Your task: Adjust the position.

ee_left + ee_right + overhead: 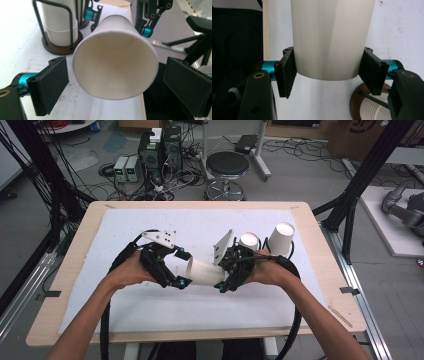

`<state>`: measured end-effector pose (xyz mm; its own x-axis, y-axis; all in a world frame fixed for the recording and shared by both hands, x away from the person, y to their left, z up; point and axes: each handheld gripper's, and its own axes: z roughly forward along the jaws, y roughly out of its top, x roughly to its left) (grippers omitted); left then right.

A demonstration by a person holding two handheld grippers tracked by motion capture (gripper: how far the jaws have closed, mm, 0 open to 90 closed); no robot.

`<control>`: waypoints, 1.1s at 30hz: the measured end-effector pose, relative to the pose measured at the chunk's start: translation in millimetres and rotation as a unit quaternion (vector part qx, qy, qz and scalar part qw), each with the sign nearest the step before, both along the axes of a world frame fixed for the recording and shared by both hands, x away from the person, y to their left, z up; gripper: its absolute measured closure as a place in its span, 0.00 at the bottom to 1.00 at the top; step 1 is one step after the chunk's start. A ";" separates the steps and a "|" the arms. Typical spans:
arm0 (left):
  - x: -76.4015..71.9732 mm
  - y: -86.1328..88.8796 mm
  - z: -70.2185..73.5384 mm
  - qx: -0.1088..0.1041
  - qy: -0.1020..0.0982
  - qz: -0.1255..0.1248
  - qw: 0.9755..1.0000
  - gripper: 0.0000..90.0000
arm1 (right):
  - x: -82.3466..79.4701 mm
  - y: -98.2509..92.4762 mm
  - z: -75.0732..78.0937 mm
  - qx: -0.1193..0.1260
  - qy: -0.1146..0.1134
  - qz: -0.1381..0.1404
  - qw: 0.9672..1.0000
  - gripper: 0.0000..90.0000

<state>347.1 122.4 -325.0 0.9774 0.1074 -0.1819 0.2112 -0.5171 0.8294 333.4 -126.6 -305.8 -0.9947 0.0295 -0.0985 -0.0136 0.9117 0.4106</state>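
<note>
At centre frame, the right gripper [227,279] clamps the base end of a white paper cup [205,271] held on its side above the table [75,270]. The left gripper [172,272] stands wide open around the rim, touching nothing. This looks like a handover; next, the left jaws must close gently.

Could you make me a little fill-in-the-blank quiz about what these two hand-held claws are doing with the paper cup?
1. The right gripper is clamped on the ____ end of the white paper cup.
2. The cup's open mouth faces the ____ gripper, whose pads stand off its rim.
3. The cup is held lying on its ____ above the white mat.
4. Spare cups sit stacked in a wire holder with a ____ round base.

Missing words: bottom; left; side; brown
</note>
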 end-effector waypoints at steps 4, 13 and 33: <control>-0.4 2.4 -2.2 0.000 0.000 0.004 1.000 0.07 | -0.1 -4.6 3.9 0.016 0.000 -0.003 1.000 0.40; -4.0 4.8 -3.5 -0.024 0.001 0.008 1.000 0.07 | -2.2 -9.0 7.3 0.030 -0.004 -0.007 1.000 0.40; -11.8 6.1 -15.4 -0.082 -0.010 0.024 0.996 0.07 | -7.2 -31.2 -4.1 0.110 0.003 -0.030 0.993 0.40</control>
<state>335.4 128.5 -340.4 0.9756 0.1242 -0.1810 0.2144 -0.3635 0.9066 326.2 -157.8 -309.8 -0.9911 0.1089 -0.0771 0.0411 0.7987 0.6003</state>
